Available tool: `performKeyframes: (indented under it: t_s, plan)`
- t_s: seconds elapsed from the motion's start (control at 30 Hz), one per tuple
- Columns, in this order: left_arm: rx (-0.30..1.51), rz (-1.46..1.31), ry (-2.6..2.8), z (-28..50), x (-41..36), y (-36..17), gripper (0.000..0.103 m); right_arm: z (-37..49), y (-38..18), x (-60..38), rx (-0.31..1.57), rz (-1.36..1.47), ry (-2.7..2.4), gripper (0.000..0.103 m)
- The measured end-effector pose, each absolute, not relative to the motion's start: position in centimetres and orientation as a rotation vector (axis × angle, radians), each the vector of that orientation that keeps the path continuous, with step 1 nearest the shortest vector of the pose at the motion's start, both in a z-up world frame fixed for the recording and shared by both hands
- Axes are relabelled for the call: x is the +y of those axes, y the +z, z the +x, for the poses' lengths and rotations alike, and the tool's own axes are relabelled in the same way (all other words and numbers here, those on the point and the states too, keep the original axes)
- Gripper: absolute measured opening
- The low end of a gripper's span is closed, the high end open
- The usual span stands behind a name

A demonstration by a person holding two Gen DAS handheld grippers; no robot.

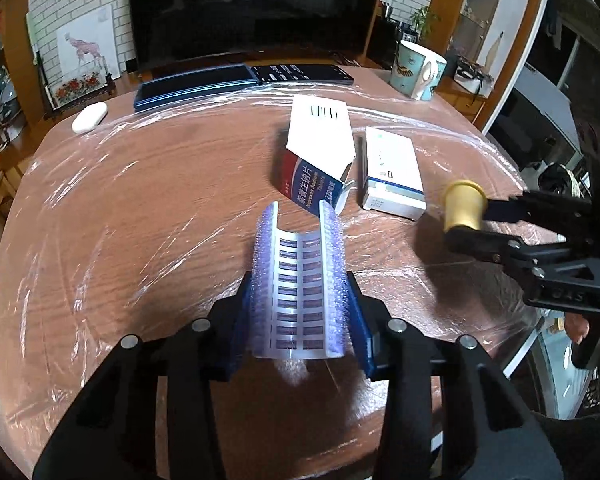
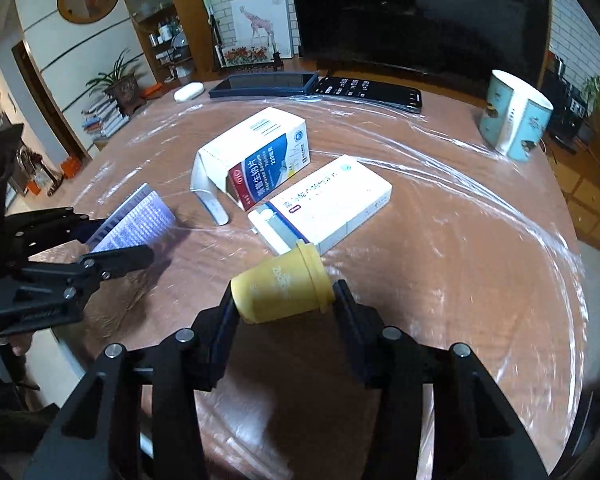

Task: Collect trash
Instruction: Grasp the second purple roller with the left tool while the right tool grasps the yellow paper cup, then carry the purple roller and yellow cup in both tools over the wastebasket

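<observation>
- Far left of the table [image 1: 100, 208] I've got nothing to do — the white case [image 1: 89, 117] by the far edge looks like it belongs there, same for the dark tablet [image 1: 196, 84] and the black remote [image 1: 302, 73] lined up in front of the TV.
- My left gripper [image 1: 299, 276] is clamped on an empty blister sheet [image 1: 300, 292], squeezed hard enough that it bows into a U between the fingers. It's lifted clear of the table, so I'd call that piece collected.
- Just ahead of it, mid-table, the opened pill box [image 2: 256, 156] lies on its side with the flap hanging out. Untouched so far, and it reads as trash to me.
- Right beside it is the white flat box [image 2: 328, 204], partly slid open at the near end. Also lying on the table, so that's a second piece left.
- My right gripper [image 2: 284, 292] is closed on a small yellow pill bottle [image 2: 282, 284], held sideways above the table — piece two in hand.
- Far right, the teal mug [image 2: 514, 114] stands upright. Not trash, I'd guess.
- I can't see a bin in either view, so nothing is actually dumped yet. Roughly halfway: two items gripped, two boxes to go.
</observation>
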State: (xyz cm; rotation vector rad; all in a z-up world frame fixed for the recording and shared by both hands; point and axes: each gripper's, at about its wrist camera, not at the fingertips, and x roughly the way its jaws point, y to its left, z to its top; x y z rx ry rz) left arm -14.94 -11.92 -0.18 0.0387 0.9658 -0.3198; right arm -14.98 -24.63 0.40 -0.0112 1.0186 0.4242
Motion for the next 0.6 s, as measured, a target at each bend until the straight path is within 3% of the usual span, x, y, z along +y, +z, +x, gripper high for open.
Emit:
performKeyframes:
  t_s: [0.6]
  plan:
    - [0.924, 0.011, -0.343, -18.5, -11.3, 1.6, 0.044, -18.6, 1.8, -22.7, 1.002, 0.087, 0.433, 0.047]
